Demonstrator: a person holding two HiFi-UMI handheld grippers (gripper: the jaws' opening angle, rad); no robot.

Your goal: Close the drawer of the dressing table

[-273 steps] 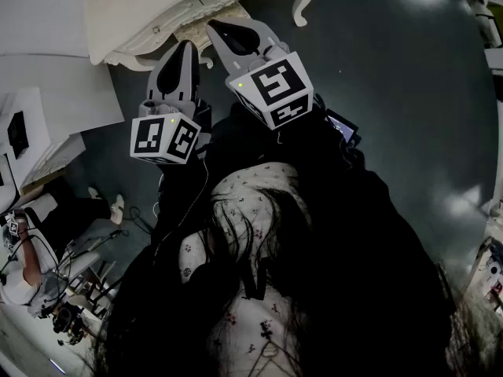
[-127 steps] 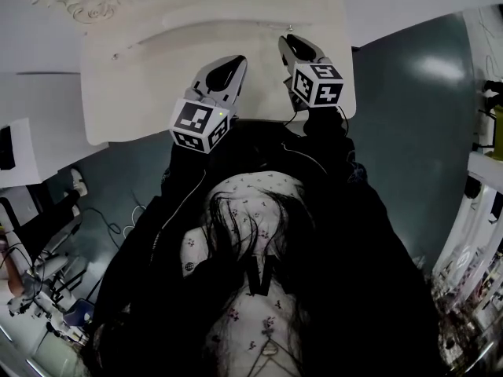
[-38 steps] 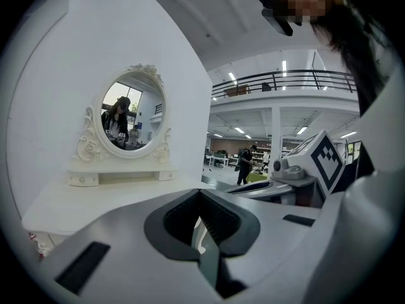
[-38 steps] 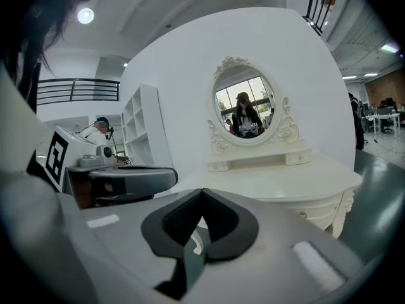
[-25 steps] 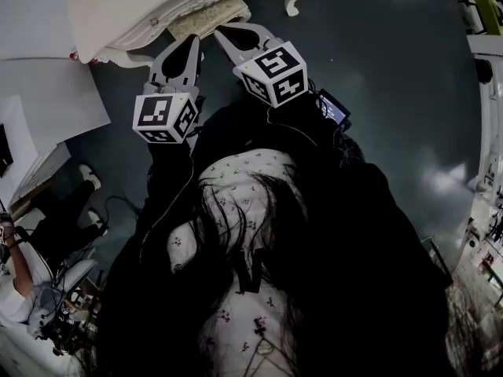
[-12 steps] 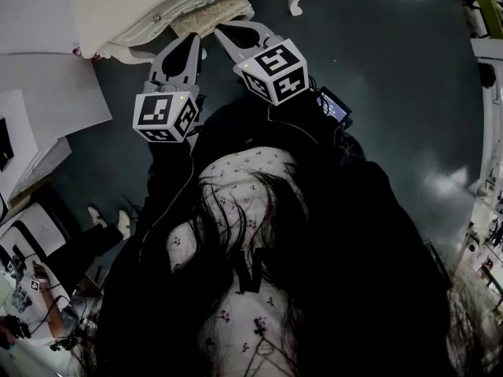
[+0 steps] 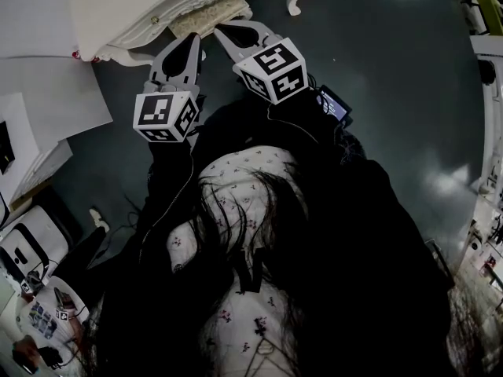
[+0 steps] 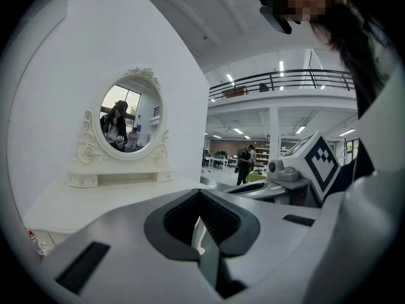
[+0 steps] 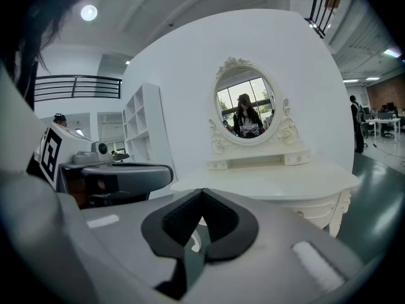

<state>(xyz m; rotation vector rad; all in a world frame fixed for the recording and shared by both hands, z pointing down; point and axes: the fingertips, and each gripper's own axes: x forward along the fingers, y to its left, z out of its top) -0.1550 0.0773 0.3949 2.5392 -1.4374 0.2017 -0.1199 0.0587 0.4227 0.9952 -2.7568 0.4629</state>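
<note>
The white dressing table (image 7: 126, 6) stands at the top left of the head view, its front drawer (image 7: 177, 6) with small knobs sitting flush with the carved front. My left gripper (image 7: 192, 41) and right gripper (image 7: 228, 30) hang side by side just short of that front, touching nothing. Both are shut and hold nothing. The left gripper view has the table top (image 8: 114, 201) and its oval mirror (image 8: 130, 122) beyond the shut left gripper (image 8: 201, 195). The right gripper view shows the table (image 9: 278, 182), its drawer front (image 9: 316, 209) and the shut right gripper (image 9: 201, 192).
A beige textured thing (image 7: 208, 14) lies under the table's front. White panels (image 7: 47, 93) stand to the left, with dark floor (image 7: 393, 93) to the right. A seated person and gear (image 7: 31, 320) are at the lower left. White shelves (image 9: 142, 132) stand left of the table.
About five seconds ago both grippers were over the table top; now they stand back from its front. Over the last second they have held still, and only the person at lower left has shifted.
</note>
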